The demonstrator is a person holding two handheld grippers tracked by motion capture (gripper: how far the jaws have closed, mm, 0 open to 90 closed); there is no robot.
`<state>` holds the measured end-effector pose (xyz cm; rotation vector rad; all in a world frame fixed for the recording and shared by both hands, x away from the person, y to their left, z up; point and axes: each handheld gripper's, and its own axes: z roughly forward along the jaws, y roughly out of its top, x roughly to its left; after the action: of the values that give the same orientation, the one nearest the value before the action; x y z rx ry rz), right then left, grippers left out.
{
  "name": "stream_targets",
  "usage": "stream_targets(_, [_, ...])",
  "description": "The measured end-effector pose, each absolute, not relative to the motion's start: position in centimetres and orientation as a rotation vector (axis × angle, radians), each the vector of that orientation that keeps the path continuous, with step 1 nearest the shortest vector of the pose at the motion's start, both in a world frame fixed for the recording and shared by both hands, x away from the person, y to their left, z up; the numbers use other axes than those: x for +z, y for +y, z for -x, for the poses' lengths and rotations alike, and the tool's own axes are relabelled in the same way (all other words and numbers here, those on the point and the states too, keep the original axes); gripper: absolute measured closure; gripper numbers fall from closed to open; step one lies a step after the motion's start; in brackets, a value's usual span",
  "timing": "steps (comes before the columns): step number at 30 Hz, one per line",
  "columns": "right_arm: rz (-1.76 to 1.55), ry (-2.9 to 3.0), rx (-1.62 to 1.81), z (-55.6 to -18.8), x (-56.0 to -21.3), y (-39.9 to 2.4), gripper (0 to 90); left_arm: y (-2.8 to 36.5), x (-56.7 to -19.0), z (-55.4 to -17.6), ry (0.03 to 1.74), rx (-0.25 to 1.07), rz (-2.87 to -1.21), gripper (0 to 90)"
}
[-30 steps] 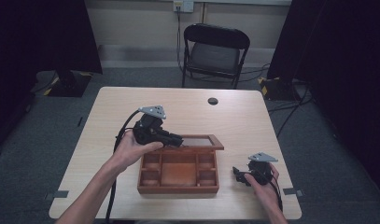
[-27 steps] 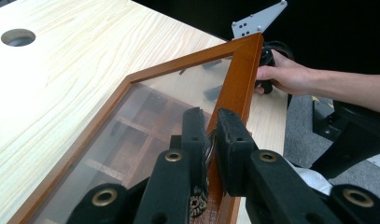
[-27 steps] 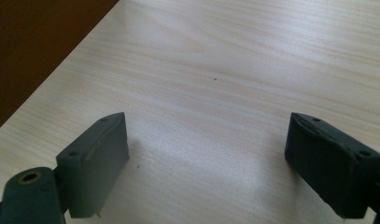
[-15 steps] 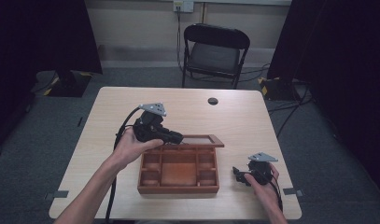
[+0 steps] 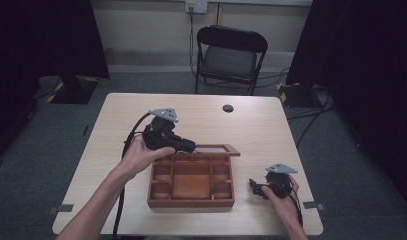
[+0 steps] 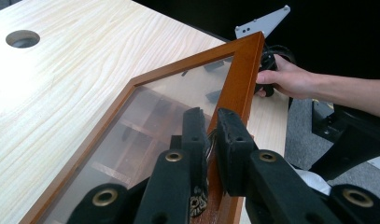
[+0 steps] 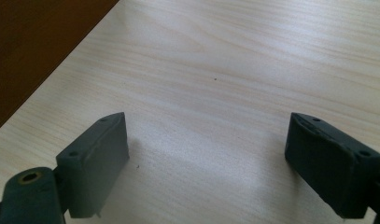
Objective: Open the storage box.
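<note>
A brown wooden box [image 5: 191,202] with several compartments sits at the table's near middle. Its glass lid [image 5: 218,148], framed in wood, stands raised at the box's far edge. My left gripper [image 5: 192,147] is shut on the lid's frame. In the left gripper view the pads [image 6: 234,140] pinch the wooden frame [image 6: 241,79], with the compartments visible through the glass. My right gripper [image 5: 254,187] rests low on the table to the right of the box, jaws wide open. In the right gripper view nothing lies between its open jaws [image 7: 206,149], and the box's wall [image 7: 33,42] is at upper left.
The light wood table [image 5: 261,135] has a round cable hole [image 5: 228,108] near its far edge. A black folding chair [image 5: 228,55] stands behind the table. Cables trail from both grippers toward the near edge.
</note>
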<state>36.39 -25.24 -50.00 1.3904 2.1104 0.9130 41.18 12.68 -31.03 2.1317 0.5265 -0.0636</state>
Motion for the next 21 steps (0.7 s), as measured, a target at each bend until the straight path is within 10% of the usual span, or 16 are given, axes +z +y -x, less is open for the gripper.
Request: stream_targets(21, [-1.39,2.111,0.913,-36.39,-50.0,-25.25,12.7,12.66,-31.16,-41.07,0.523,-0.059,-2.125,82.3])
